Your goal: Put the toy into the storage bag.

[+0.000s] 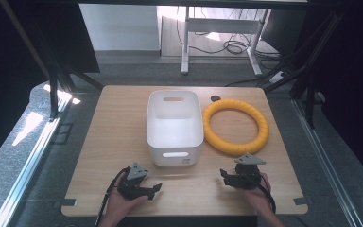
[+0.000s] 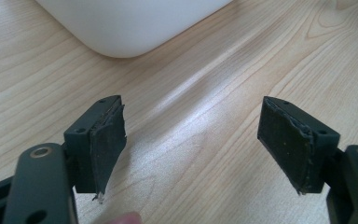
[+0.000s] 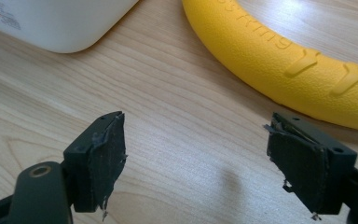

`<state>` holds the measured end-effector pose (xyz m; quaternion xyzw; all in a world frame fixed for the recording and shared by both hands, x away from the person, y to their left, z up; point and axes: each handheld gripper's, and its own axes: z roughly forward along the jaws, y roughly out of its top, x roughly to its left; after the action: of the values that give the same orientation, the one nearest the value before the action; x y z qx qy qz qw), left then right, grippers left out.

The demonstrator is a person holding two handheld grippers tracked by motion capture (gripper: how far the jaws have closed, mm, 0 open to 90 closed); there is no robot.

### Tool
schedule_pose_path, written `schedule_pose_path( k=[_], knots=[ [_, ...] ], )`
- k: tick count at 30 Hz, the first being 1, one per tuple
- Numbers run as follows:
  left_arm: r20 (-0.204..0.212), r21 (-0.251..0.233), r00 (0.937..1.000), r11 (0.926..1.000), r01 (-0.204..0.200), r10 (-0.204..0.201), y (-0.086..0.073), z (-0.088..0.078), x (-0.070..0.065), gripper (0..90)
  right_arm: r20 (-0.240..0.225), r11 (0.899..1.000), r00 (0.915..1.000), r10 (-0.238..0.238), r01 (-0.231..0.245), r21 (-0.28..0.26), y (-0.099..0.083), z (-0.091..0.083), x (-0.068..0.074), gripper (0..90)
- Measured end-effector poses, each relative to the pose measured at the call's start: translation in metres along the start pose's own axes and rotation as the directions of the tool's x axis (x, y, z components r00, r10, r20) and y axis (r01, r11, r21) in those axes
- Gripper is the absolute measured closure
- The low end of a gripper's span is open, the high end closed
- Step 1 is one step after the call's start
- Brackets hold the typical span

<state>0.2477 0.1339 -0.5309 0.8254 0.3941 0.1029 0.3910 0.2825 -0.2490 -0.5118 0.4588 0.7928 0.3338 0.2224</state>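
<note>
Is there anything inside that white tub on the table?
The white tub looks empty from the high view: only its bare white floor and inner walls show. The strip of floor just behind its near wall is hidden by that wall, so something small lying there cannot be ruled out.

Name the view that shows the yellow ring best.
The high view: the whole yellow ring lies flat on the table, right of the white bin. The right gripper view gives a close arc with embossed marks; the left gripper view adds nothing.
</note>
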Motion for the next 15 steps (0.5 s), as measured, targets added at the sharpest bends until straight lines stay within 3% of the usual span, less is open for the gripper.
schedule_pose_path(
  k=[8, 11, 13, 15],
  knots=[
    [-0.004, -0.002, 1.0000, 1.0000, 0.000, 0.000, -0.0002, -0.0010, 0.0004, 23.5, -0.007, 1.000, 1.0000, 0.002, -0.002, 0.001, -0.0006, -0.0011, -0.0001, 21.5],
    [-0.013, -0.005, 0.9999, 1.0000, 0.003, -0.003, -0.0003, -0.0011, 0.0009, 23.5, -0.070, 0.999, 0.9971, -0.031, 0.030, -0.015, 0.0002, -0.0021, 0.0012, 23.8],
    [-0.014, -0.006, 0.9999, 1.0000, 0.003, -0.003, -0.0003, -0.0012, 0.0009, 23.5, -0.076, 0.999, 0.9964, -0.037, 0.035, -0.022, 0.0003, -0.0029, 0.0017, 23.7],
    [-0.016, -0.003, 0.9999, 1.0000, -0.003, 0.003, -0.0004, -0.0015, 0.0011, 23.6, -0.099, 0.999, 0.9950, -0.013, 0.009, -0.045, 0.0009, -0.0033, 0.0021, 24.0]
  ],
)
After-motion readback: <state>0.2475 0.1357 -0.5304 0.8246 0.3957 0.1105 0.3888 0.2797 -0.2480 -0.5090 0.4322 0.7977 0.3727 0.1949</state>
